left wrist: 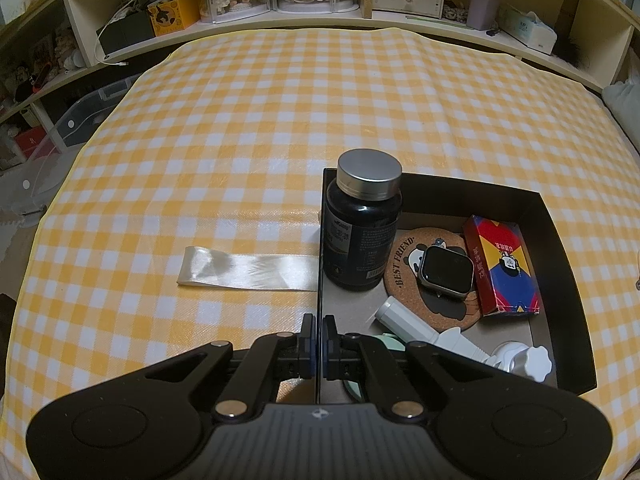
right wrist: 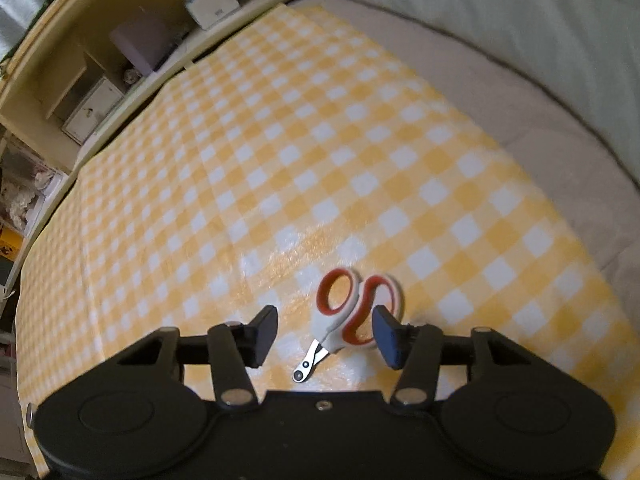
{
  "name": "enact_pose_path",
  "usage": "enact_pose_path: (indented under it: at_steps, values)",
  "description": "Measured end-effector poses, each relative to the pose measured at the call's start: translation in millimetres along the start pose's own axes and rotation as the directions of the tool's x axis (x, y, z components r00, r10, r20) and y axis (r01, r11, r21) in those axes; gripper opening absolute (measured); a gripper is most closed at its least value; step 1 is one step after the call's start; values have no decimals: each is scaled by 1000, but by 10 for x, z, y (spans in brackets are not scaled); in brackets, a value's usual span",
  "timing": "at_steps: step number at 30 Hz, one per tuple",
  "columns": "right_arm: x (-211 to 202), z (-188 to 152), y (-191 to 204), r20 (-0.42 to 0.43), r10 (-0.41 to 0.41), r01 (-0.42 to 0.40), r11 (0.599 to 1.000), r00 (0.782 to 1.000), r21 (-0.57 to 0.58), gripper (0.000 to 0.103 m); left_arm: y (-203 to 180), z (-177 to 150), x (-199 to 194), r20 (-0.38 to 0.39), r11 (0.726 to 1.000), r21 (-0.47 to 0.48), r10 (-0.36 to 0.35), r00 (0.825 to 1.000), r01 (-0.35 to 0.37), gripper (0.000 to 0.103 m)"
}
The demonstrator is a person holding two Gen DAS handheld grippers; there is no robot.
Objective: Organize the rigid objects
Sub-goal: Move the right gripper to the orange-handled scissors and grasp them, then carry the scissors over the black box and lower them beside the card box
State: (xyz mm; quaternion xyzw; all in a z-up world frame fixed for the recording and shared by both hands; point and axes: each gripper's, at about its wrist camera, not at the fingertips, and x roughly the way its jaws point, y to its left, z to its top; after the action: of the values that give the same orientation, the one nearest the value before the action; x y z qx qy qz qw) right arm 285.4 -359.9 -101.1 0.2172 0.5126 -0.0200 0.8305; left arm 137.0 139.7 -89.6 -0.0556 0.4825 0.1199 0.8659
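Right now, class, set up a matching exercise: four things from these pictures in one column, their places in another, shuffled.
1. dark bottle
2. smartwatch
3. ribbon
4. scissors

A. flat on the cloth left of the box
B. between the right tongs' open fingers
C. upright in the box's far left corner
D. on the cork coaster

Pairs: 1-C, 2-D, 3-A, 4-B

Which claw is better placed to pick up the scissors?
Right. The right claw is open around the small scissors on the checked cloth; the left claw is shut on the box wall.
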Motion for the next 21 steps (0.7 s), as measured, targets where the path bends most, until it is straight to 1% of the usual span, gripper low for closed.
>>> enact_pose_path:
  at_steps: [2, 3, 5, 8, 12, 13, 16, 18, 19, 20, 21]
  values:
    - [93, -3, 13, -18, -19, 20, 1000, 1000, 11, 43, 0, 1, 0, 0, 1000, 0, 0, 1000, 0, 3]
    - [130, -4, -2, -24, -23, 24, 999, 999, 23, 38, 0, 0, 0, 0, 1000, 0, -1, 1000, 1, 3]
    - [219, 1, -18, -27, -40, 42, 996, 999, 80, 33, 0, 3, -1, 0, 1000, -1, -1, 1000, 1, 3]
    - [317, -16, -59, -29, -75, 78, 987, 997, 143, 30, 1, 2, 0, -1, 1000, 0, -2, 1000, 2, 3]
    - [372, -15, -56, 0, -144, 143, 980, 990, 138, 26, 0, 1, 0, -2, 1000, 1, -2, 1000, 2, 3]
    - [383, -9, -34, 7, -159, 157, 980, 987, 119, 26, -1, -5, 7, -2, 1000, 2, -3, 1000, 3, 3]
    - [407, 6, 49, 20, -192, 192, 981, 981, 9, 26, -2, -11, 6, -2, 1000, 1, -3, 1000, 3, 3]
    - [453, -38, 171, 32, -210, 213, 966, 977, -146, 26, -1, -3, 6, -2, 1000, 1, -3, 1000, 3, 3]
    - [479, -73, 245, 33, -211, 213, 948, 977, -236, 26, -1, -2, 6, -2, 1000, 1, -3, 1000, 3, 3]
    - [503, -130, 339, 35, -213, 212, 915, 976, -344, 25, -2, -2, 5, -2, 1000, 2, -3, 1000, 3, 3]
    - [517, -168, 413, 35, -209, 204, 884, 977, -420, 20, -3, -6, 4, -2, 1000, 2, -3, 1000, 3, 3]
